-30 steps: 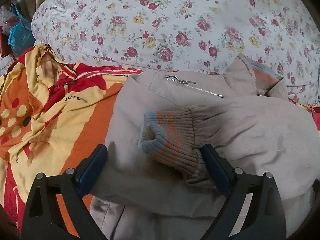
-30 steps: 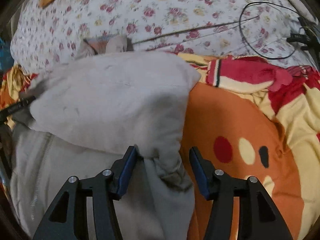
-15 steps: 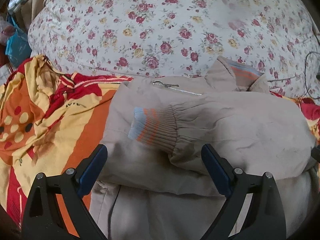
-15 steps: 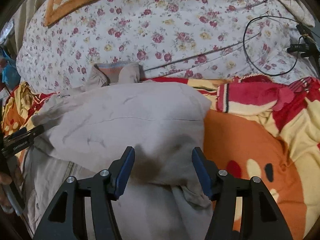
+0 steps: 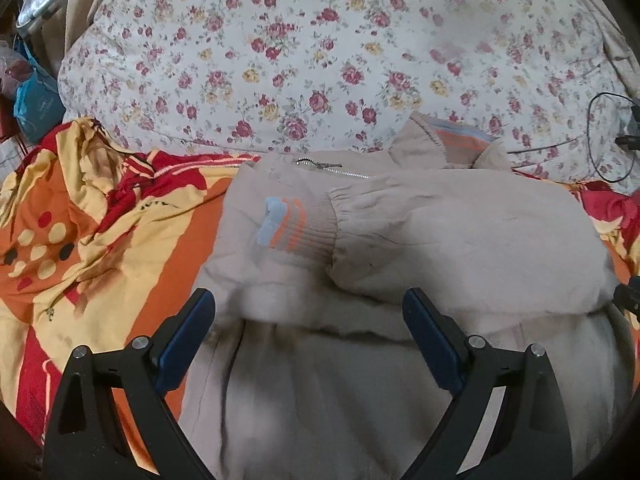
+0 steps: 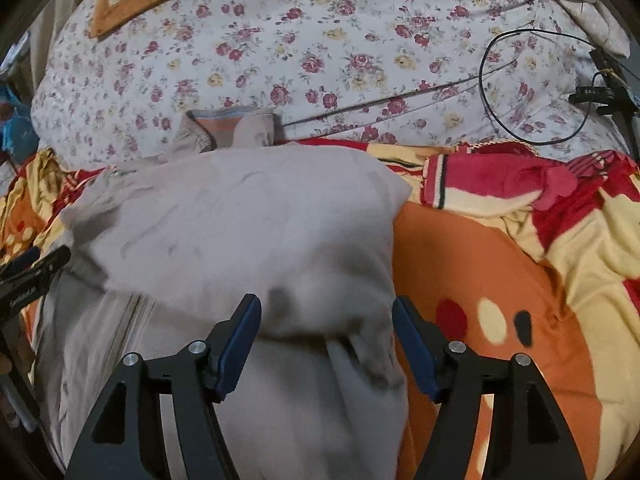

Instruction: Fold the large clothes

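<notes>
Jacket [image 5: 440, 240] sleeve folded across, on blanket [image 6: 500, 280] | L gripper [image 5: 308, 332] fingers apart | R gripper [image 6: 326, 336] fingers apart

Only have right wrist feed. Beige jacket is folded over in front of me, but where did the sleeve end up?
Observer: The ribbed sleeve cuff with orange and blue stripes lies flat across the beige jacket, pointing toward the left side.
Operator: Anything gripping it?
Observer: No. The left gripper is open, its fingers apart and nothing between them but jacket below.
Operator: Zipper visible?
Observer: Yes, a silver zipper shows near the jacket's far edge, just beyond the cuff, close to the floral bedsheet.
</notes>
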Demonstrator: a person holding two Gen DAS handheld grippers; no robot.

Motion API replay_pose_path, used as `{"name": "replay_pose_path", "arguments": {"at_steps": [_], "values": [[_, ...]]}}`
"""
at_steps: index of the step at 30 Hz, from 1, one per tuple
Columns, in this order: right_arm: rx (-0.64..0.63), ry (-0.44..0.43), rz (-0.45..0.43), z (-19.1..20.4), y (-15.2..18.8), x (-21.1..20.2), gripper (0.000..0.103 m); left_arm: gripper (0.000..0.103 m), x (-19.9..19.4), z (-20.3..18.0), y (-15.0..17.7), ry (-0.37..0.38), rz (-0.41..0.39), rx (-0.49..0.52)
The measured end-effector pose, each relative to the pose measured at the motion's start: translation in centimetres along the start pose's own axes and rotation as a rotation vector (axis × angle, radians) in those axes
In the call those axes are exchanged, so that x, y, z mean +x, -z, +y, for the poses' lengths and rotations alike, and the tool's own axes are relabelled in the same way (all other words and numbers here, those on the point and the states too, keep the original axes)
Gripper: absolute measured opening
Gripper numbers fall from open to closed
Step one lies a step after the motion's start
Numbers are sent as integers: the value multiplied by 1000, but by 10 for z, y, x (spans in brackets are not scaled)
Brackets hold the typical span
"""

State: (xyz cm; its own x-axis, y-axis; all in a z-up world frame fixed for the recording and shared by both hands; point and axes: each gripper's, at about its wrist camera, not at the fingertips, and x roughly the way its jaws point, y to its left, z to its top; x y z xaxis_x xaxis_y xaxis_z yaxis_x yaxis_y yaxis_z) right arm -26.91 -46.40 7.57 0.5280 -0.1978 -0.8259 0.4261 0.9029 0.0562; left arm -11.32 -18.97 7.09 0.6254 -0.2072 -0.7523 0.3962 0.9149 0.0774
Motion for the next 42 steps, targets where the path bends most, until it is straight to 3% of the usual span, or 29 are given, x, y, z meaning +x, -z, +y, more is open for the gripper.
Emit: {"name": "replay_pose_path", "arguments": {"at_steps": [17,27,29,30,31,34,38,41,42], "values": [[12,-18,81,-15,89,-45,73,96,-67,10,51,12,-26,48],[3,-57,145,-24,142,-51,74,96,-87,49,127,92,117,53],[-18,-57,95,-20,145,-54,56,96,-88,54,137,87,134,44],[-45,-57,72,-17,145,-57,32,96,-89,57,143,82,145,37],[-66,-66,57,-14,146,-62,1,96,-91,61,148,81,152,30],[-64,-26,46,-25,143,-71,0,96,-99,70,161,102,166,13],[12,-89,65,-40,145,-75,4,96,-106,80,173,115,189,9],[41,-178,109,-43,155,-86,30,96,-109,89,184,144,221,-5],[48,-212,133,-43,160,-89,52,96,-108,91,189,161,243,-15]]}}
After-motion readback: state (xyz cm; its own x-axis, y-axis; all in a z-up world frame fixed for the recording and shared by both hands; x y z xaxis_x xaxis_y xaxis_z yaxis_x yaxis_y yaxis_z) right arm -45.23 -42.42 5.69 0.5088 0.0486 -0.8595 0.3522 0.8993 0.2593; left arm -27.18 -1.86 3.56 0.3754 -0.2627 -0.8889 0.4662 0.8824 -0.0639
